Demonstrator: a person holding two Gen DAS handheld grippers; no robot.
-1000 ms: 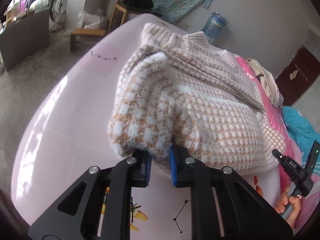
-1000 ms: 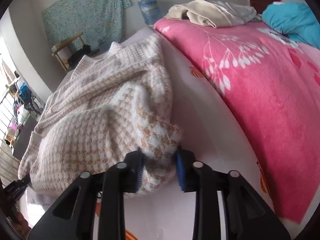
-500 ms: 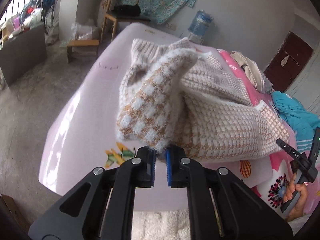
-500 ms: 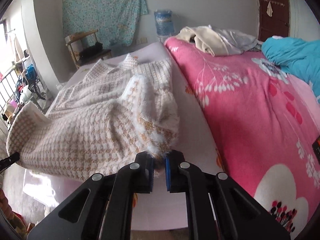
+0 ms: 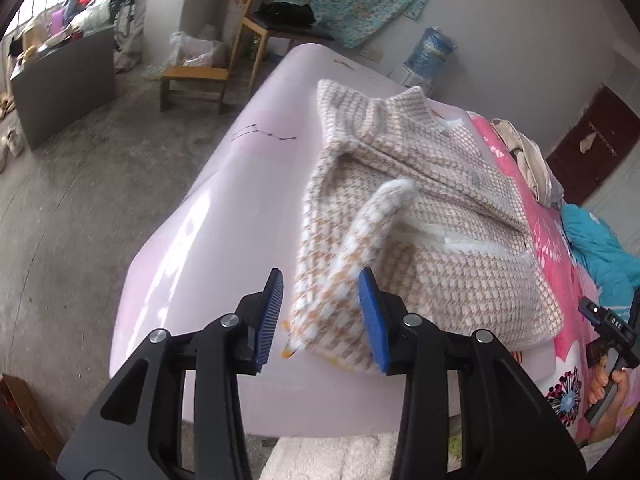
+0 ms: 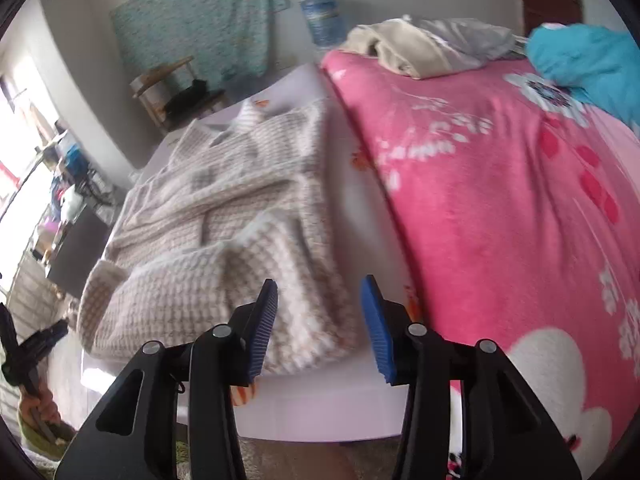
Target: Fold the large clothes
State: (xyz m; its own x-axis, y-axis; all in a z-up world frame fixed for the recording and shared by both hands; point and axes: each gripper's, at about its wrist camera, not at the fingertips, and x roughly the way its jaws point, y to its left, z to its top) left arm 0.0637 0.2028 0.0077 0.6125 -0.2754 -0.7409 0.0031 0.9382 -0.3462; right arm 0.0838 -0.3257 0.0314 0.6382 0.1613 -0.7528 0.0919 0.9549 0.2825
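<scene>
as both jaws just opened — left gripper (image 5: 320, 312), right gripper (image 6: 320, 320), sweater (image 5: 440, 240) released

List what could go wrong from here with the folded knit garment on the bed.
1. The left gripper, jaws just opened, has a blurred garment corner between its pads; the houndstooth knit garment may flop open there.
2. The fold sits near the edge of the bed; it might slide off.
3. The right gripper, also just opened, hangs close above the fuzzy hem and could snag it.
</scene>
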